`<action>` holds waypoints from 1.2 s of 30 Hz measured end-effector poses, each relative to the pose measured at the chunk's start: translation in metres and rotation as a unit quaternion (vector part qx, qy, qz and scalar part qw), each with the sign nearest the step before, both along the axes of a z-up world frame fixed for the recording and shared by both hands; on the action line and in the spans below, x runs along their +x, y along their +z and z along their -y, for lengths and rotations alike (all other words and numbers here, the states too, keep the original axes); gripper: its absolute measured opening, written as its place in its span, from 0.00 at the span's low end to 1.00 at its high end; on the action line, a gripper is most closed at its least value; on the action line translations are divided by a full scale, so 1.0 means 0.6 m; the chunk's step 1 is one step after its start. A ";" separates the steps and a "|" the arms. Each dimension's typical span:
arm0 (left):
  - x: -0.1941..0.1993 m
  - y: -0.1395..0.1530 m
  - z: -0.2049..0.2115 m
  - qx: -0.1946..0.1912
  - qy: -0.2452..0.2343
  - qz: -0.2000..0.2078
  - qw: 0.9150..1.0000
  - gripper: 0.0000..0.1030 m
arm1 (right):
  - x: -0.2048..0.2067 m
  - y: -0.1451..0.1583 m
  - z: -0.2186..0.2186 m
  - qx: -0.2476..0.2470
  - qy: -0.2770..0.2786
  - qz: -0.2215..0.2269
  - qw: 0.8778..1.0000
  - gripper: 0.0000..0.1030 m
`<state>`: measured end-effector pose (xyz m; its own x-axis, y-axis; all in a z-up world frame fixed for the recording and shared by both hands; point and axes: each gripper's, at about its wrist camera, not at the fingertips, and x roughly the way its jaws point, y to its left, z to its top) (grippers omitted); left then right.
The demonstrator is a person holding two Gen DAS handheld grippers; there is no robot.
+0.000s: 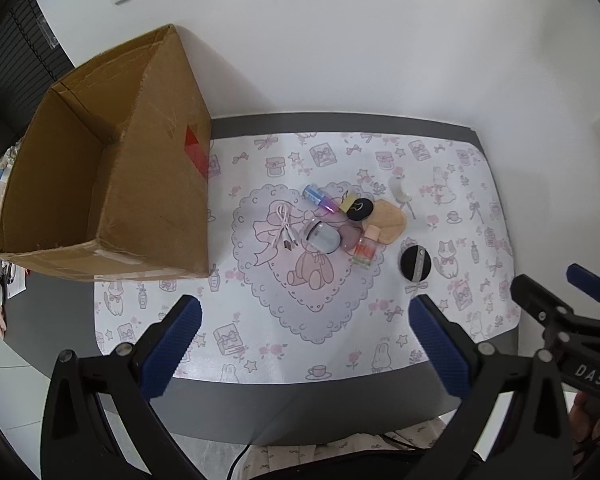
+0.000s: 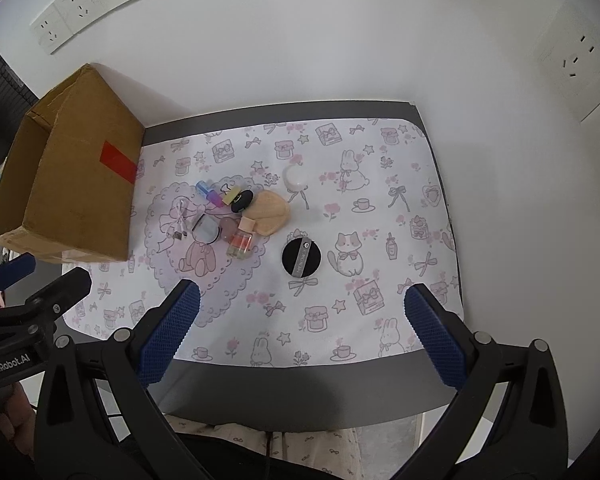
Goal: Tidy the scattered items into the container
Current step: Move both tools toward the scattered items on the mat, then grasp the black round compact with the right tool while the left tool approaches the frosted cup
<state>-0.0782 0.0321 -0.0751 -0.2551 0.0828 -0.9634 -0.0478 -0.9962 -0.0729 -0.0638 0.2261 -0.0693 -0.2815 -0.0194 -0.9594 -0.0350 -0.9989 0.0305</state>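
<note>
On patterned mat [image 2: 380, 208], clustered items, cardboard box [image 1: 112, 184] left, both tongs wide.

even, bright indoor light on my view, no harsh glare. the cardboard box [image 1: 112, 184] throws a soft shadow rightward onto the patterned mat [image 1: 340, 320]. fisheye bending curves the wall [image 2: 340, 40] and table edges, corners go black. small items look slightly soft, perhaps from low resolution.

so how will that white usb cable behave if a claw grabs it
Probably floppy: the white usb cable lies in loose loops on the mat, so the ends would dangle. Likely light and thin, so it may slip out of a pinch unless several strands are caught.
</note>
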 end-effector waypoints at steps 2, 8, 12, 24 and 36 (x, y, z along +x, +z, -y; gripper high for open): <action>-0.008 -0.006 -0.005 -0.003 0.001 0.001 1.000 1.00 | -0.007 -0.008 -0.002 0.000 0.002 0.001 1.000 1.00; -0.027 -0.041 -0.020 -0.002 -0.005 0.009 1.000 1.00 | -0.019 -0.038 -0.014 -0.019 0.007 0.007 1.000 1.00; -0.032 -0.079 -0.030 0.006 -0.008 0.012 1.000 1.00 | -0.028 -0.067 -0.025 -0.032 0.005 0.020 0.999 1.00; -0.058 -0.165 -0.035 0.009 -0.006 0.023 1.000 1.00 | -0.072 -0.149 -0.012 -0.024 0.021 0.054 0.998 1.00; -0.087 -0.246 -0.043 0.003 -0.029 0.006 1.000 0.93 | -0.106 -0.238 -0.002 -0.033 0.029 0.083 0.996 0.94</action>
